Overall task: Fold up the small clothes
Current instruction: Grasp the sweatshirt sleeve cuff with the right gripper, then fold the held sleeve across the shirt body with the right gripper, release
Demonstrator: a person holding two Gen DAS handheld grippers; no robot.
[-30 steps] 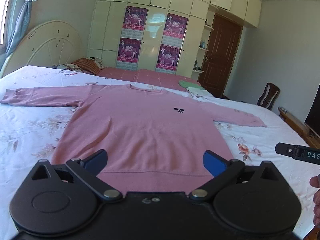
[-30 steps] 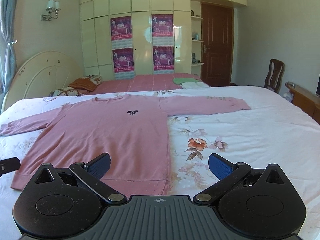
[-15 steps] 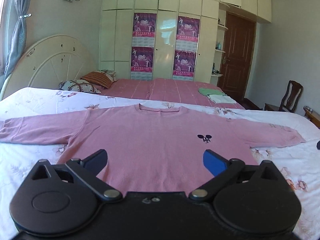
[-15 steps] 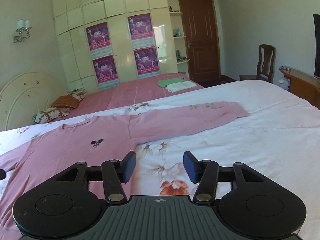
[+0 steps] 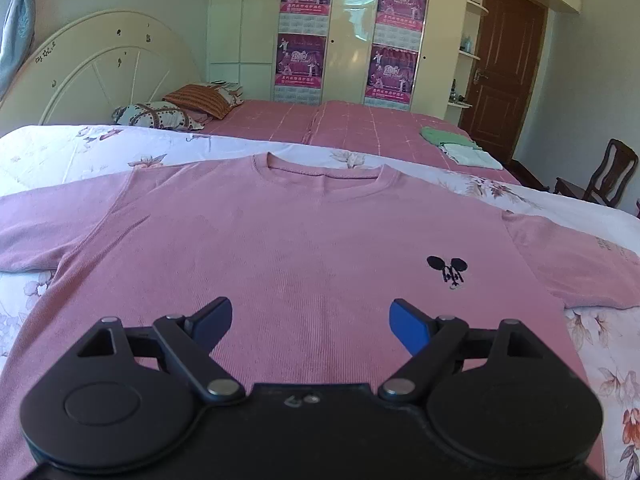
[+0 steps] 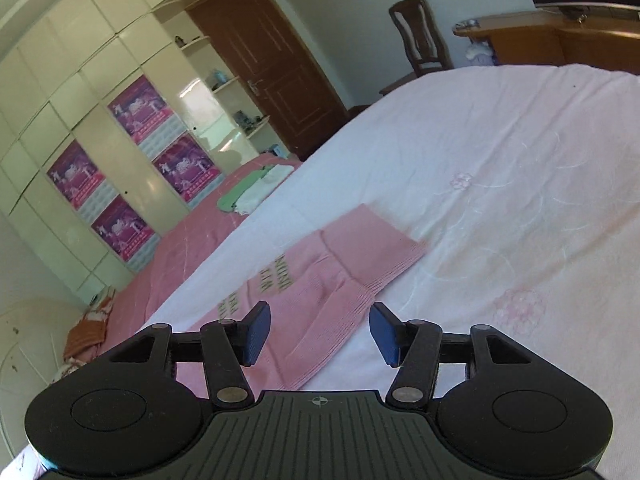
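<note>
Sweater: it lies flat and face up on the bed, collar toward the far edge, sleeves spread out toward the left and right edges.
Right sleeve: your right gripper hovers over its cuff end, near the bed's right edge; the sleeve's long axis runs from the cuff back toward the sweater's body, slanting across the line of the fingers.
Right fingers: spread apart, gripping nothing, with the cuff just ahead and between them.
Left gripper: you hold it above the sweater's chest, fingers wide and empty.
Nearer hand: your right, by far, for that cuff.
Likely next: pinch the cuff and carry it inward across the body.
</note>
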